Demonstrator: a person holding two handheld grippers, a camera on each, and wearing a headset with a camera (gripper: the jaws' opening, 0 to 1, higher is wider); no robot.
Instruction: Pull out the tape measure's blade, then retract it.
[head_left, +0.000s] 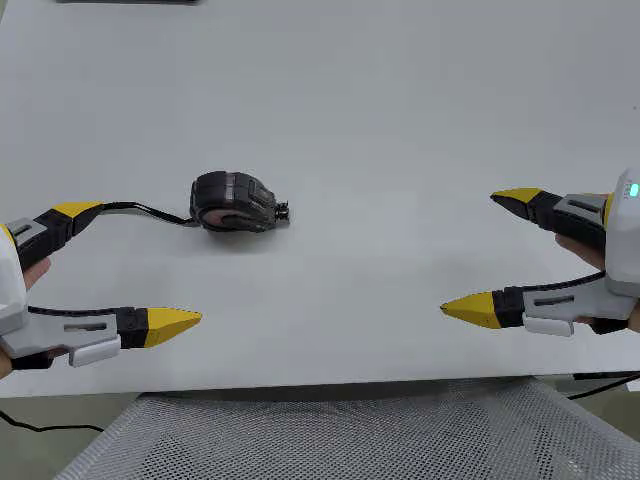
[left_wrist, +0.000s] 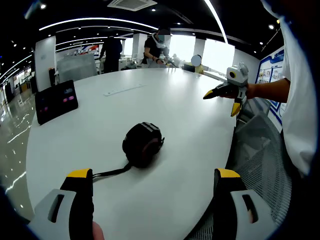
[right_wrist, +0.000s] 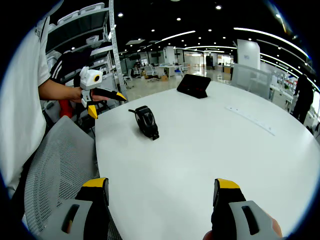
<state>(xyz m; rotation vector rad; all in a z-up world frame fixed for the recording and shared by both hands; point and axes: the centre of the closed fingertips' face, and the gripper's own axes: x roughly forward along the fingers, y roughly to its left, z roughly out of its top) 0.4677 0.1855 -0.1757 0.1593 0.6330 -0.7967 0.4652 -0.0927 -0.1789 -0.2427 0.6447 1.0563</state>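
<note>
The tape measure (head_left: 233, 203) is lying on the table (head_left: 400, 90), between the left gripper (head_left: 150, 262) and the right gripper (head_left: 467, 252), both hovering spread wide and holding nothing. Left unpinned, it (probably light) is risking sliding along when the blade tip (head_left: 283, 210) is being pulled.

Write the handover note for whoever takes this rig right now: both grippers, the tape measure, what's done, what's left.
Left hand-held gripper: open, holds nothing, above the table.
Right hand-held gripper: open, holds nothing, further from the work.
Tape measure: lies on the table between them, nearer the left one, untouched. Its strap trails toward the left gripper.
Done: no pull visible; the blade tip sits at the case.
Left: steady the case, pull the blade out, then retract it.
</note>
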